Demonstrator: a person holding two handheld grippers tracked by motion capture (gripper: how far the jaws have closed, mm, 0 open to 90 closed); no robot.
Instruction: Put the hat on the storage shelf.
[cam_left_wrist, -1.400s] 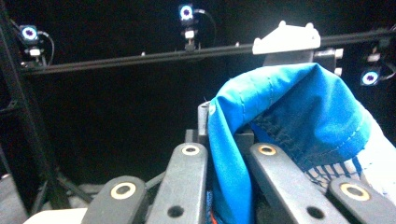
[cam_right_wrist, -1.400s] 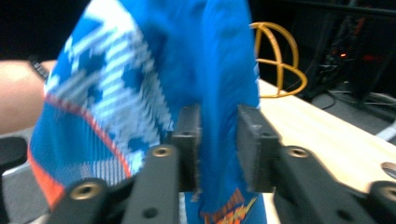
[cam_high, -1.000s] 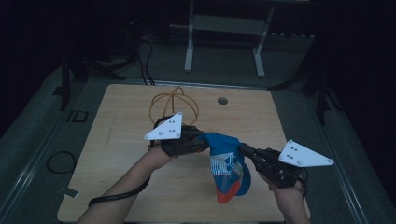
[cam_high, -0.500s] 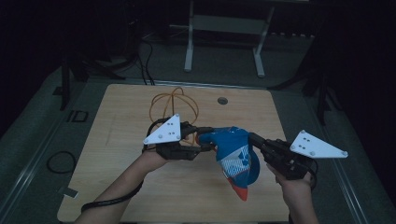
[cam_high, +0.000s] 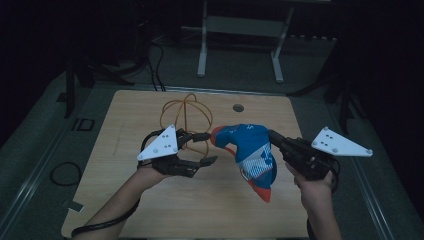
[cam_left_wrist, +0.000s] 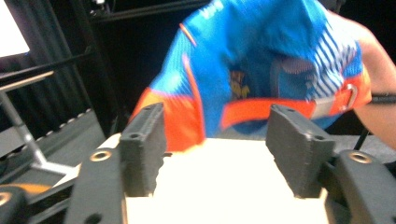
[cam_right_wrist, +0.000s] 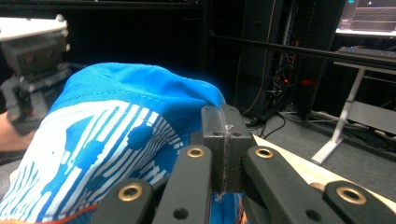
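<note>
Right gripper (cam_high: 274, 136) clamped on cap (cam_high: 250, 150)

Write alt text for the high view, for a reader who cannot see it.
A person at a wooden table holds up a blue, white and orange cap clamped in the right gripper, while the open left gripper sits beside its orange brim. An orange wire frame stands on the table behind the left gripper.

A blue baseball cap (cam_high: 250, 150) with white stripes, an orange brim and an orange back strap hangs in the air above the tabletop (cam_high: 210, 210), brim pointing down toward the person. Its crown edge is pinched in the right tool (cam_right_wrist: 219, 140), whose jaws are pressed together on the blue fabric. The cap's open underside faces the left tool (cam_left_wrist: 224, 144), which sits just beside it with jaws spread.
</note>
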